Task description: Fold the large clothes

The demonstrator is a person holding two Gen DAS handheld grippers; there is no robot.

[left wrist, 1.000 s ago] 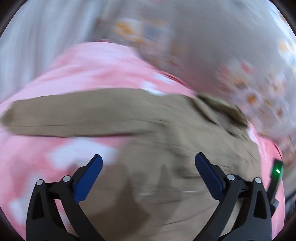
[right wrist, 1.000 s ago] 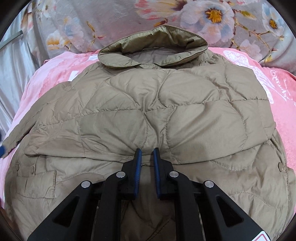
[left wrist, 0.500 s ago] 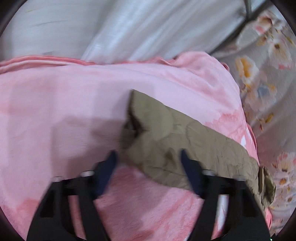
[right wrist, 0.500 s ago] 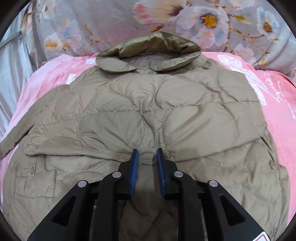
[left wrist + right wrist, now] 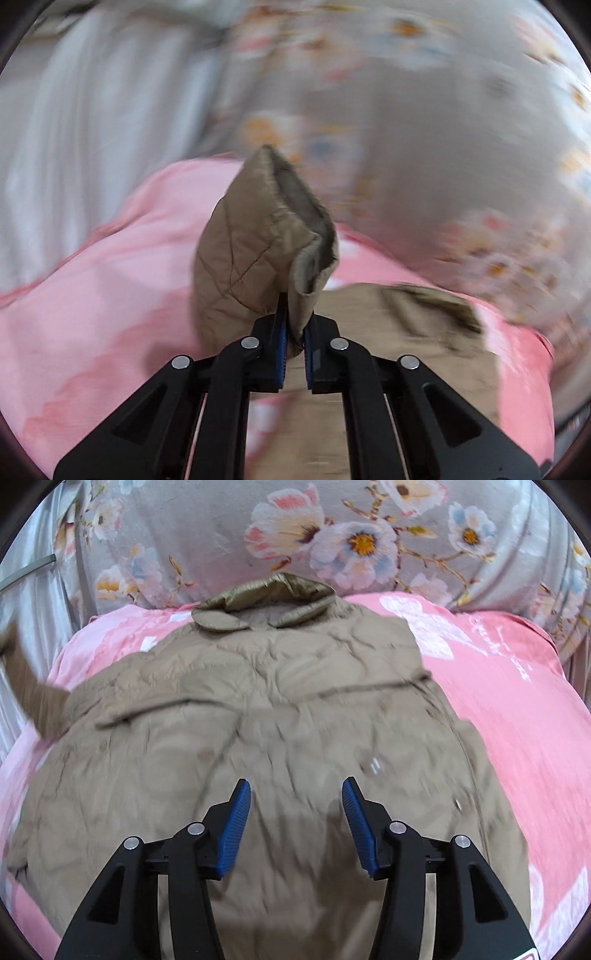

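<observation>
Left wrist view
- Left gripper (image 5: 294,334): jaws have just been closing and now pinch the sleeve cuff (image 5: 266,236) of the jacket between the blue pads (image 5: 282,336).
- Sleeve cuff: stands up from the pads toward 12 o'clock, clear of the bed; its open end with grey lining faces 1 o'clock.
- Jacket (image 5: 388,332): tan quilted body lies flat on the pink blanket at 3 to 5 o'clock of the gripper; collar edge shows at 3 o'clock.
- Surface: pink blanket (image 5: 110,295) with paler patches covers the bed from 7 to 10 o'clock.
- Room: grey floral cloth (image 5: 424,129) fills 12 to 3 o'clock; pale pleated curtain (image 5: 74,129) at 10 to 11 o'clock. Background is motion-blurred.

Right wrist view
- Right gripper (image 5: 296,819): jaws have just been opening and stand moderately wide; nothing is gripped, and the jacket lies beneath the gap.
- Jacket (image 5: 277,709): spread across the frame centre, collar (image 5: 266,600) at 12 o'clock, touching the floral cloth's lower edge.
- Sleeve (image 5: 33,698): rises off the bed at 9 o'clock, blurred.
- Surface: pink blanket (image 5: 517,709) shows bare from 1 to 4 o'clock and in a strip at 8 to 10 o'clock.
- Room: grey floral cloth (image 5: 221,528) spans 10 to 2 o'clock; pleated curtain (image 5: 26,602) at 10 o'clock.
</observation>
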